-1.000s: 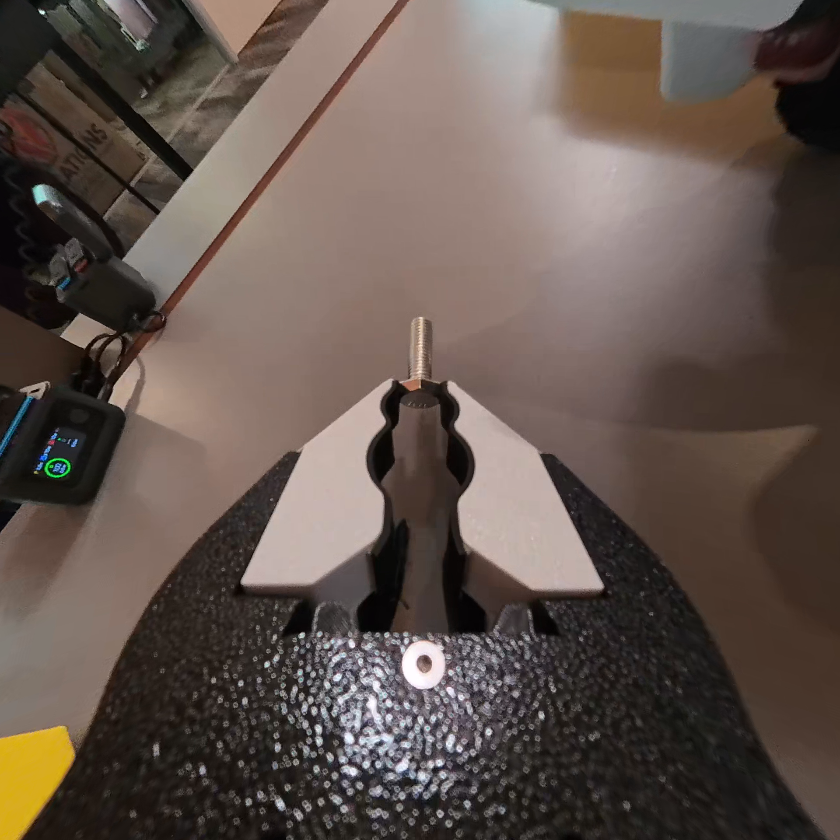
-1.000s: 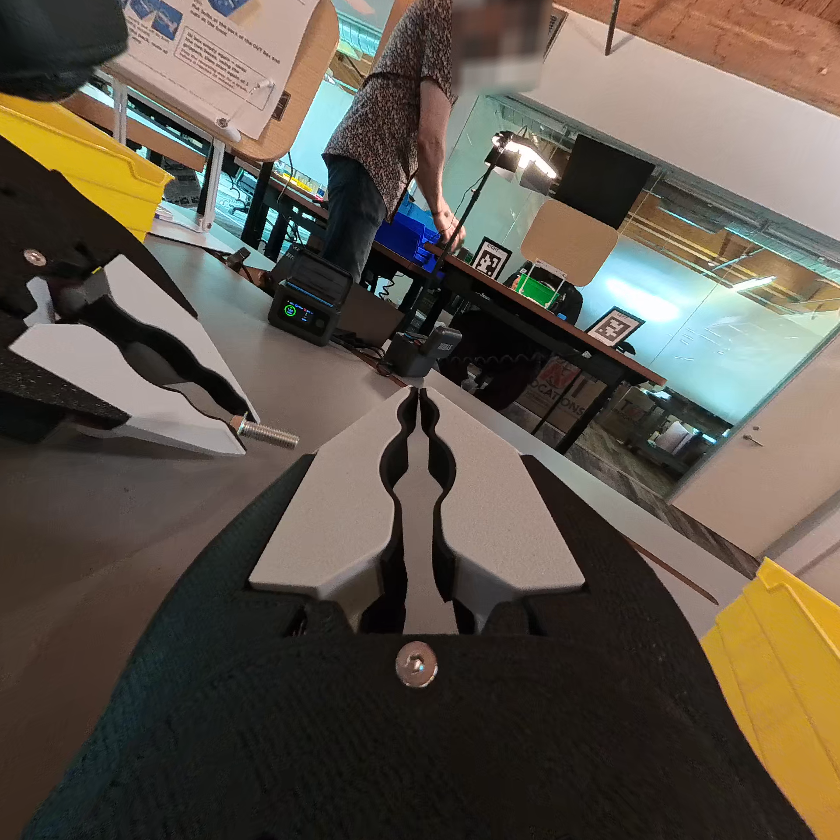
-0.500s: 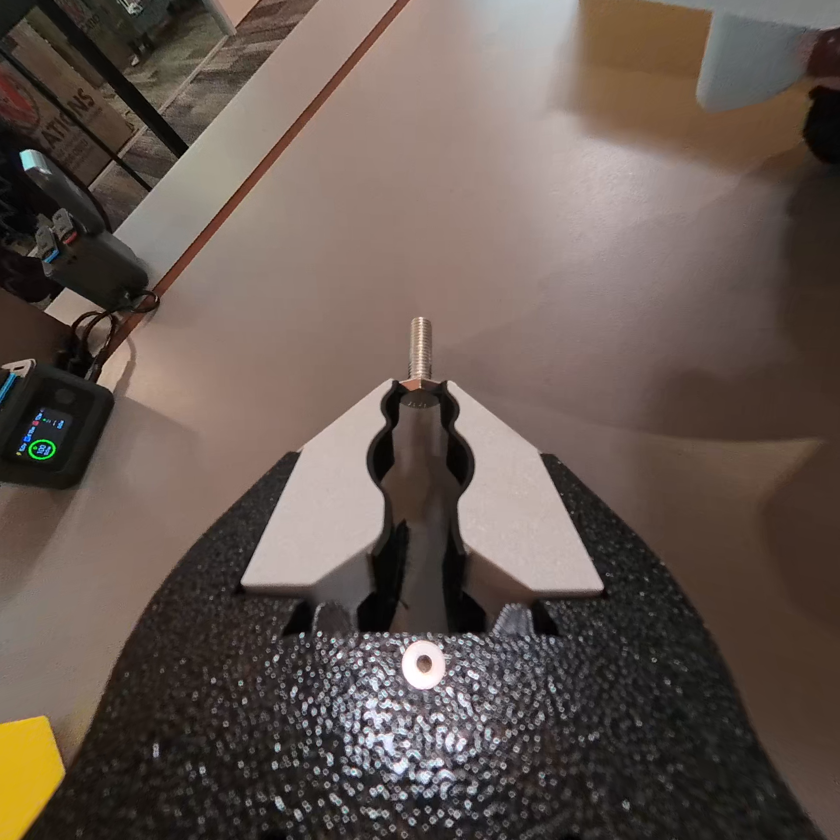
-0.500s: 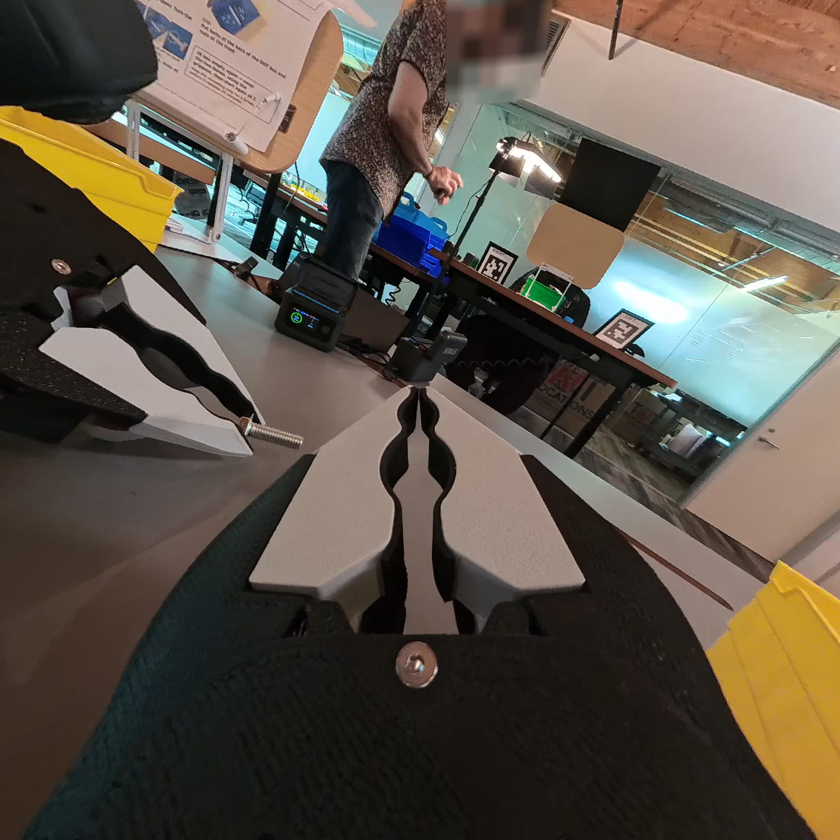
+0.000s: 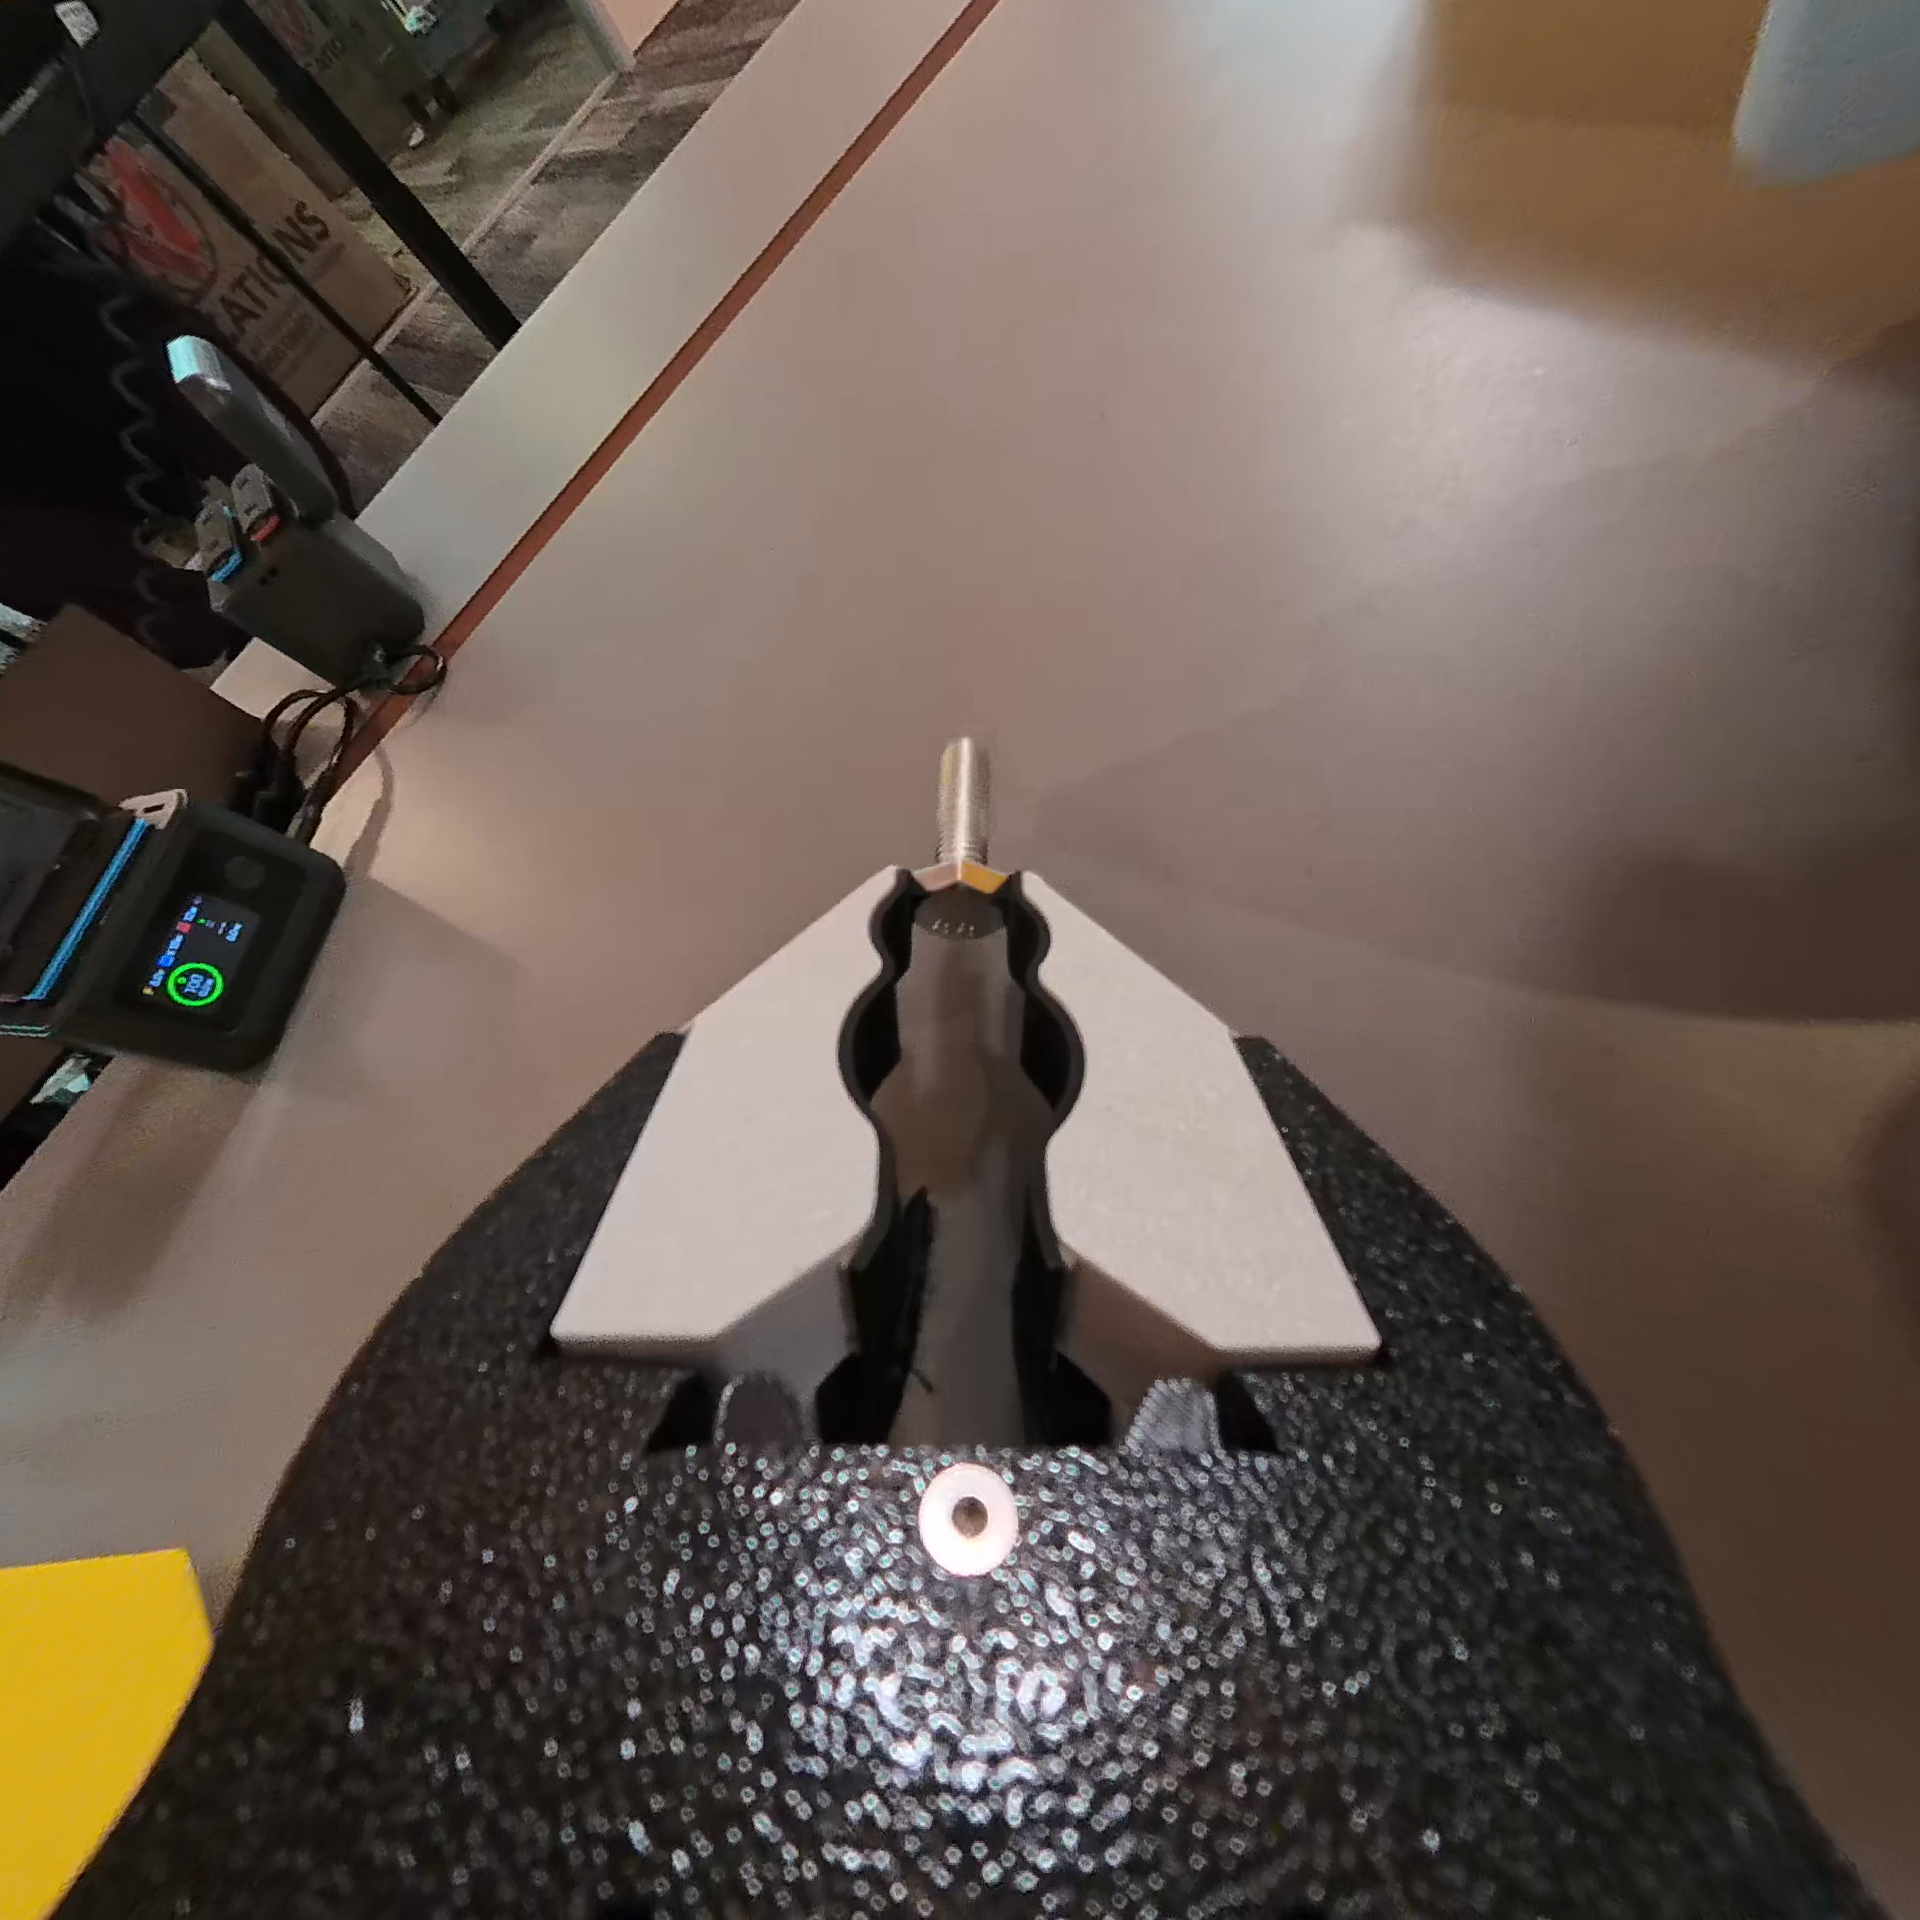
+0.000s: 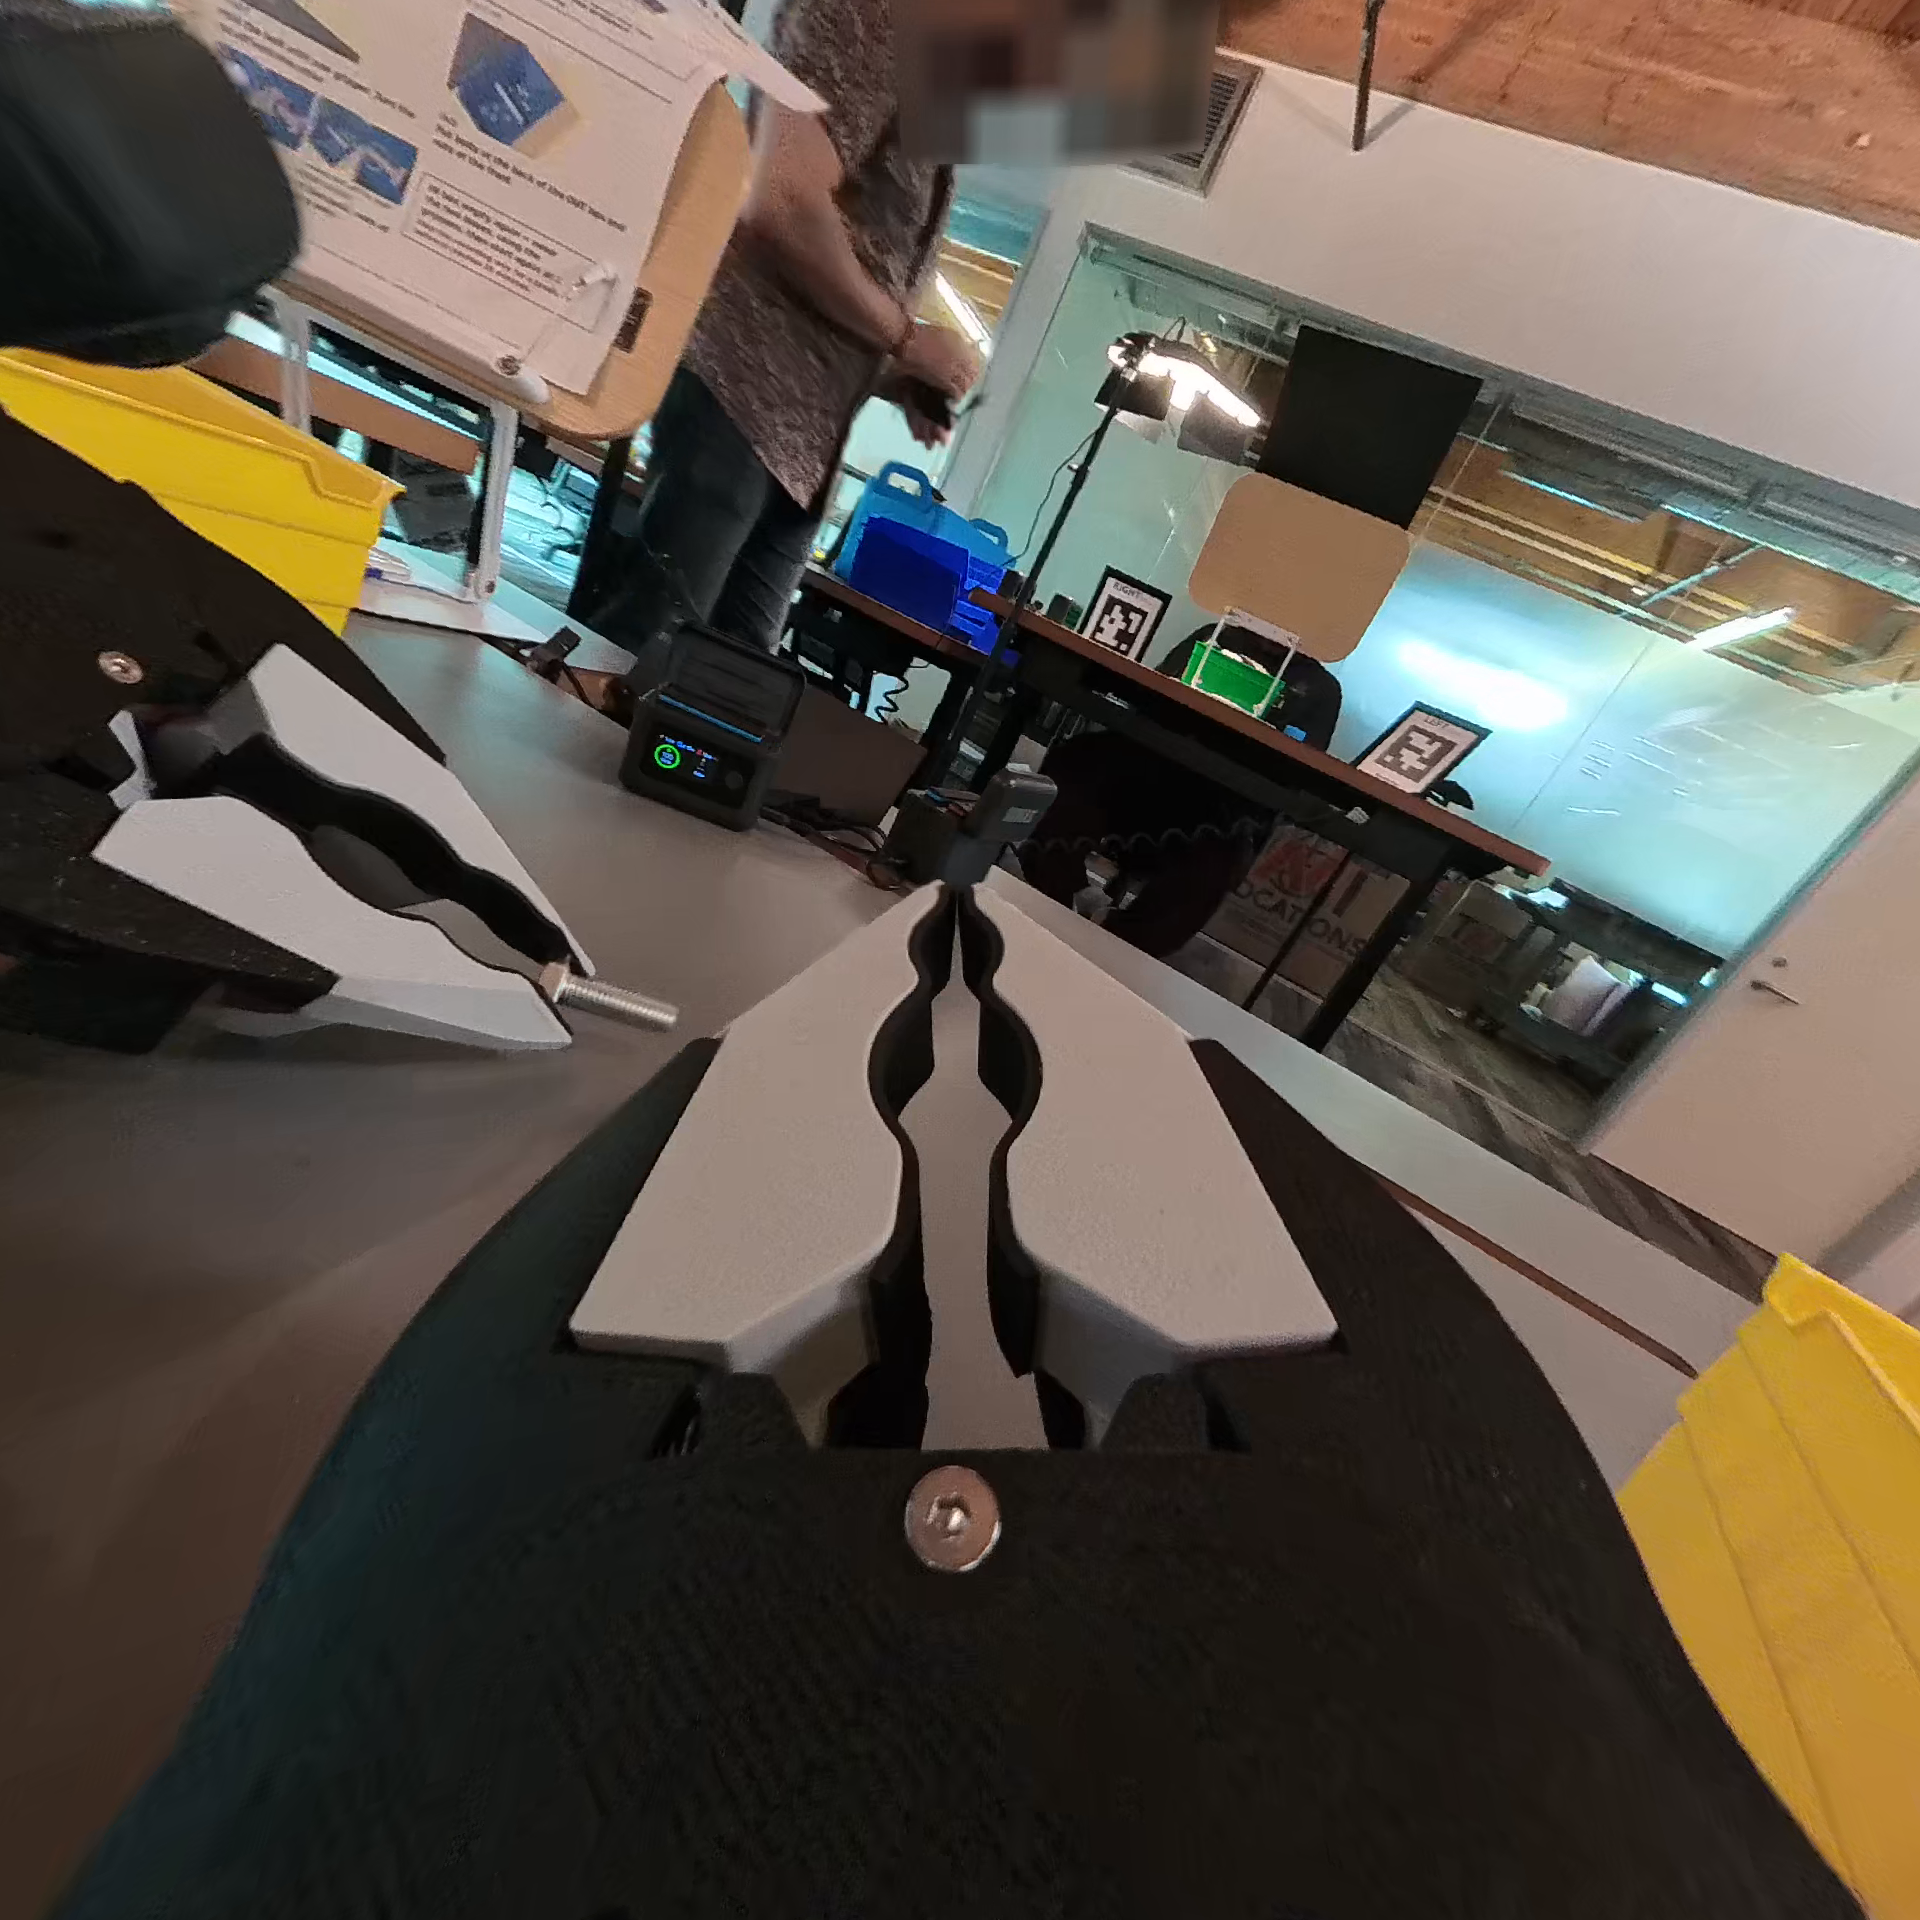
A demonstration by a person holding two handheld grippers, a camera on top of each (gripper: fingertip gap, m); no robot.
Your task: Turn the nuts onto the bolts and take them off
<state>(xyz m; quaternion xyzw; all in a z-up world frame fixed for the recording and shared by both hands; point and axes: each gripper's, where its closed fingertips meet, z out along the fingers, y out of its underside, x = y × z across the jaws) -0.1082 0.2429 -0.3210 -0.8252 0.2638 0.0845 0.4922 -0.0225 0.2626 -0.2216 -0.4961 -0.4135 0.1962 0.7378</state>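
Inspecting progress, we found the left gripper (image 5: 961, 883) clamped on the bolt (image 5: 964, 795) head, its bare thread projecting ahead of the tips. The right gripper (image 6: 954, 914) was closed and empty beside it. No nut appeared; threading, we judged, remained undone.

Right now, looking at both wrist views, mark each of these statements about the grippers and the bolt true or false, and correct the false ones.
1. The left gripper holds a bolt by its head. True.
2. A nut is threaded on the bolt's shank. False: the thread that shows is bare.
3. The right gripper is wide open. False: its fingertips are together, and nothing shows between them.
4. A yellow bin sits beside the right gripper. True.
5. The bolt lies on the table. False: it is gripped above it.
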